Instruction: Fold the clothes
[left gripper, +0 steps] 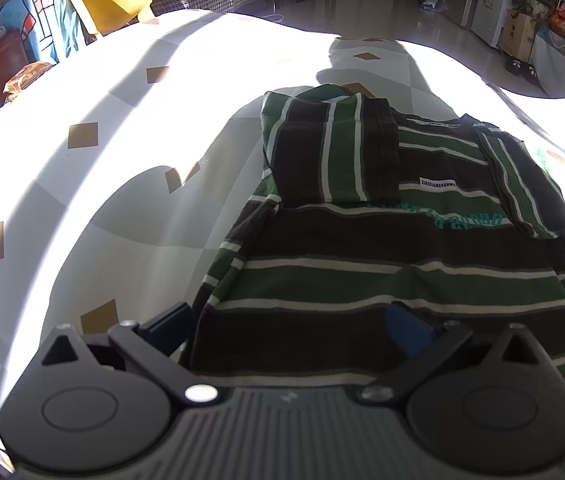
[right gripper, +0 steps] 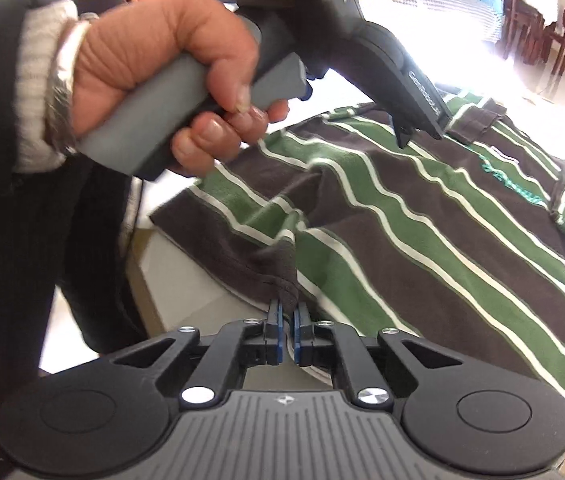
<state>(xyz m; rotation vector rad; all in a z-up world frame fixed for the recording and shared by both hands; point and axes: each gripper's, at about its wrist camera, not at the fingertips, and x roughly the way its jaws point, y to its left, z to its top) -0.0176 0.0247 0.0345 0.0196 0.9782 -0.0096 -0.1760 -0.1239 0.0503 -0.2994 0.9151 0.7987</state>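
Shirt [left gripper: 382, 248] lying flat on table [left gripper: 102, 184], sleeves folded in; long axis running 6 to 12, collar at 12. Right gripper [right gripper: 288, 334] pinching hem corner. Left gripper [left gripper: 290, 326] spread, straddling other hem corner. Advice: closing left before lifting, raising both corners evenly, carrying hem toward collar.

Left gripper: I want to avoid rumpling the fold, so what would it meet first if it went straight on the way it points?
Most likely the striped shirt itself: the left gripper stands open right over its near hem, angled down at the cloth. Depth is unclear, but nothing else lies between.
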